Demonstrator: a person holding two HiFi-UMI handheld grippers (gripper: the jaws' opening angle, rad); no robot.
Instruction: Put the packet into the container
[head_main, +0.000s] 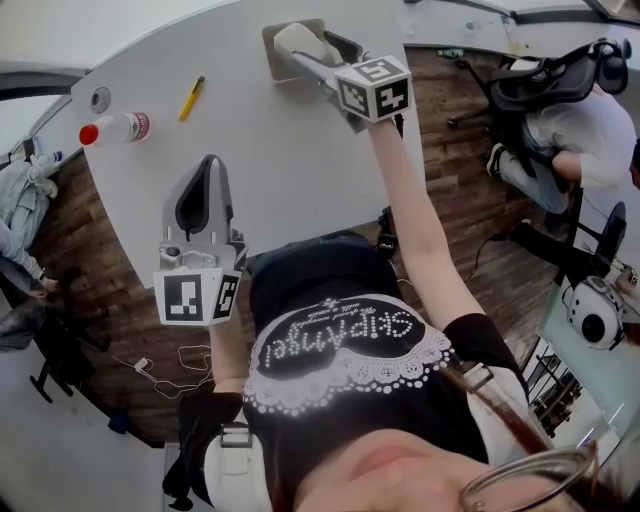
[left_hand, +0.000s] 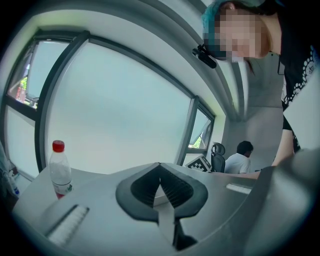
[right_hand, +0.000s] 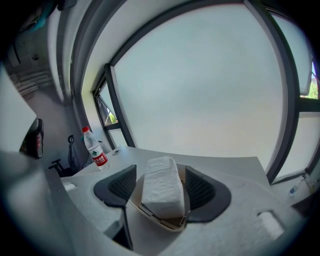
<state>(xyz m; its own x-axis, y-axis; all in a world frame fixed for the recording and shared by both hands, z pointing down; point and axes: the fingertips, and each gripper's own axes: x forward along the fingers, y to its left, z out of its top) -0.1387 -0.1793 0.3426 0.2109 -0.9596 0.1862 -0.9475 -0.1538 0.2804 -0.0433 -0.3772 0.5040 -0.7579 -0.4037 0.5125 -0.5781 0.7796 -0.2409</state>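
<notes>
The white packet (head_main: 300, 42) lies inside the beige container (head_main: 268, 40), which sits on the grey worktop (head_main: 270, 160) close to its far edge. In the right gripper view the packet (right_hand: 161, 187) rests lengthwise in the container (right_hand: 165, 224), its far end raised higher than its near end. The right gripper (head_main: 318, 58) is stretched out over the container. Its jaws are spread, one ribbed pad on each side of the packet, and a sliver of container wall shows between each pad and the packet, so the right gripper (right_hand: 160, 170) is pinching nothing. The left gripper (head_main: 208, 160) is well back from the container, near the person's edge of the worktop, pointing roughly toward the far side. Its jaws are pressed together at the tips with nothing held between them, as the left gripper view (left_hand: 160, 167) shows. A clear bottle (head_main: 115, 129) with a red cap lies on its side in the head view, well to the left of the container near the worktop's edge. A yellow pen (head_main: 191, 98) lies between the bottle and the container. Both gripper views also catch the bottle (left_hand: 60, 172) (right_hand: 95, 147). Beyond the worktop, to the right of the container, a person in a white shirt (head_main: 570, 130) sits in a black chair.
</notes>
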